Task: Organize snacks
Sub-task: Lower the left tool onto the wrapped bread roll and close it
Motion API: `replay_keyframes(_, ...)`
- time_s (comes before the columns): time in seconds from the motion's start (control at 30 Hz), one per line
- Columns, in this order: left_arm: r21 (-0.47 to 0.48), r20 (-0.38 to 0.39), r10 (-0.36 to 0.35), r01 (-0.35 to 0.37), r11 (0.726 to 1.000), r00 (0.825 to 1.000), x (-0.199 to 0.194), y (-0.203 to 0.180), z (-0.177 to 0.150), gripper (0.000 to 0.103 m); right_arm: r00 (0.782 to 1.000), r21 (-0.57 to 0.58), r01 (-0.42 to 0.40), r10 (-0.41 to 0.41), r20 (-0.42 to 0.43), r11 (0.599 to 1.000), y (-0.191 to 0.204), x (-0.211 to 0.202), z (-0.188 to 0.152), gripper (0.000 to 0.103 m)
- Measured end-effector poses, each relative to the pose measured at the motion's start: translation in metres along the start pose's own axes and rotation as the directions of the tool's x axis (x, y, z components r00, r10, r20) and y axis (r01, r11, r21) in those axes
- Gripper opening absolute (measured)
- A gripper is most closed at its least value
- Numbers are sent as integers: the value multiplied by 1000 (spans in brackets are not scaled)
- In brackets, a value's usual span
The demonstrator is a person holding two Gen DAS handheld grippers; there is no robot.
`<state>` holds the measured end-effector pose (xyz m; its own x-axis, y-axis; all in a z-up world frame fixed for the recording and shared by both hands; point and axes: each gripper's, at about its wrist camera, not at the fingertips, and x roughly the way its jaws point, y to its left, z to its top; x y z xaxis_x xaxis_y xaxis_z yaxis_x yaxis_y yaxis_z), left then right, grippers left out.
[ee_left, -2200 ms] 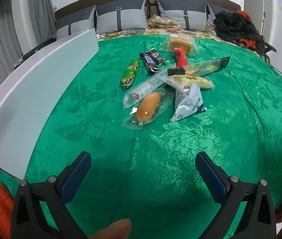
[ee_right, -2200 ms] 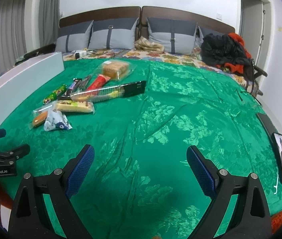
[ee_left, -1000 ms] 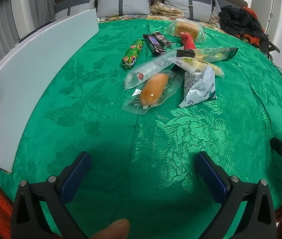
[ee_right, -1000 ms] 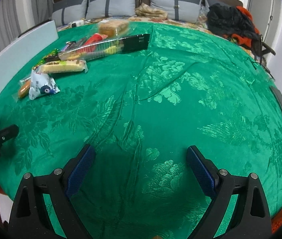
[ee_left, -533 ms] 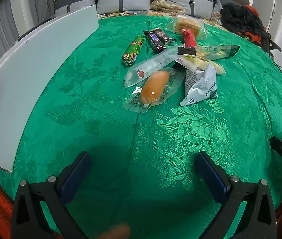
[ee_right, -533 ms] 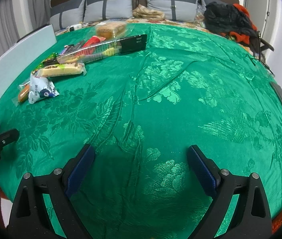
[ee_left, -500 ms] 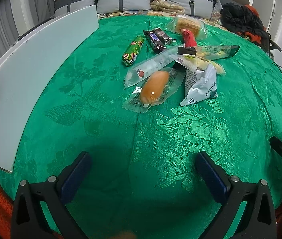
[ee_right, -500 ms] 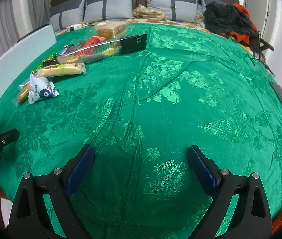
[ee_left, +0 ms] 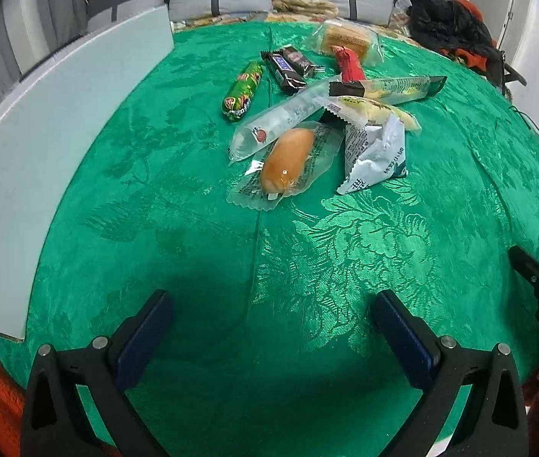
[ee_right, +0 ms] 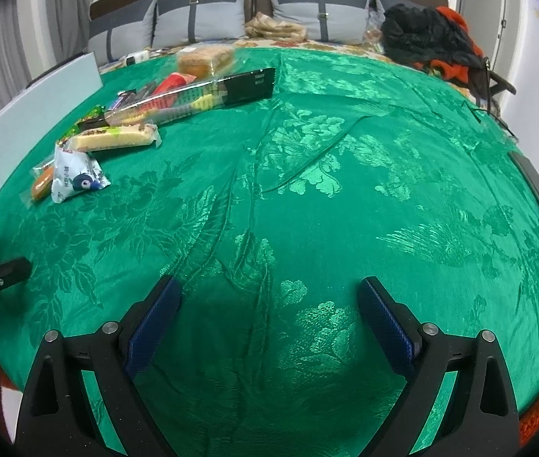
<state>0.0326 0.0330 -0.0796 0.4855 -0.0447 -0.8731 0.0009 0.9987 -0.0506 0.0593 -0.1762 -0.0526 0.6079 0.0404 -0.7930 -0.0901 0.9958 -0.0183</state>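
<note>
Lengthwise, sausage (ee_left: 286, 160) toward left gripper (ee_left: 273, 337)

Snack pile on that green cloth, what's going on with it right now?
Nothing is being held yet. The left tool and right tool both hover open above the green cloth. The snacks lie in a loose, overlapping heap ahead of the left tool; nearest it are a wrapped sausage bun and a white packet.

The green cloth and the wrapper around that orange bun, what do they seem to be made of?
The green cloth looks like woven damask with a satin sheen: raised flower patterns catch the light, and it creases softly. The bun wrapper looks like thin clear plastic film: the bun shows through, its surface glints, and its end has a crimped zigzag edge.
</note>
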Motion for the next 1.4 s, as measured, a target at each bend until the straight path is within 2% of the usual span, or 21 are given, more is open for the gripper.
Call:
replay_keyframes(0.1, -29, 33, -74, 75, 997, 997, -8, 10, 13, 103, 1000, 0, 0, 0, 1, 1000, 0, 0, 0, 97)
replay_keyframes(0.23, 18, 48, -129, 128, 992, 990, -9, 14, 46, 100, 1000, 0, 0, 0, -1, 1000, 0, 0, 0, 97)
replay_keyframes(0.3, 59, 23, -125, 123, 991, 992, -1, 11, 61, 87, 1000, 0, 0, 0, -3, 1000, 0, 0, 0, 97)
replay_keyframes(0.37, 93, -29, -119, 121, 988, 992, 13, 6, 72, 67, 1000, 1, 1, -1, -5, 1000, 0, 0, 0, 97)
replay_keyframes(0.5, 121, -78, -112, 121, 985, 991, 32, 1, 79, 54, 1000, 0, 1, -1, -6, 1000, 0, 0, 1, 97)
replay_keyframes(0.6, 121, -47, -103, 108, 987, 994, 31, -3, 76, 48, 1000, -1, 0, 0, -6, 1000, 0, -1, 1, 97)
replay_keyframes(0.63, 119, -39, -109, 113, 986, 993, 28, -3, 72, 43, 1000, -1, 0, 0, -6, 1000, 0, 0, 1, 97)
replay_keyframes(0.67, 118, -45, -135, 140, 983, 990, 25, -3, 67, 26, 1000, -2, -1, 1, -7, 1000, 0, 0, 1, 97)
replay_keyframes(0.83, 139, -86, -140, 151, 979, 986, 5, -2, 36, 25, 1000, -1, 0, 0, -8, 1000, 1, 0, 1, 97)
replay_keyframes(0.9, 127, -89, -150, 160, 979, 985, 1, 0, 30, 33, 1000, 0, 1, -1, -8, 1000, 1, 1, 1, 97)
replay_keyframes(0.97, 120, -67, -159, 166, 979, 985, -4, 2, 33, 69, 1000, 2, 2, -2, -7, 1000, 1, 1, 1, 97)
replay_keyframes(1.0, 118, -46, -152, 156, 981, 987, -8, 1, 34, 76, 1000, 2, 3, -3, -6, 1000, 1, 1, 1, 97)
replay_keyframes(1.07, 115, 1, -135, 134, 984, 991, -11, 1, 46, 79, 1000, 1, 3, -3, -3, 1000, 1, 2, 1, 97)
replay_keyframes(1.17, 121, -2, -156, 155, 981, 988, -2, -5, 67, 78, 1000, -2, 2, -2, 3, 1000, 2, 1, -1, 97)
replay_keyframes(1.2, 134, -16, -153, 153, 979, 988, 4, -8, 72, 75, 1000, -1, 2, -2, 4, 1000, 2, 1, -1, 97)
replay_keyframes(1.27, 161, -51, -142, 149, 976, 989, 15, -13, 78, 36, 1000, -3, 2, -2, 3, 1000, 2, 1, -1, 97)
replay_keyframes(1.3, 165, -66, -148, 158, 974, 987, 19, -14, 79, 35, 1000, -4, 0, 0, 3, 1000, 1, 1, -2, 97)
replay_keyframes(1.4, 177, -35, -138, 142, 974, 990, 11, -14, 75, 21, 1000, -10, -5, 5, 1, 1000, 2, 0, -2, 97)
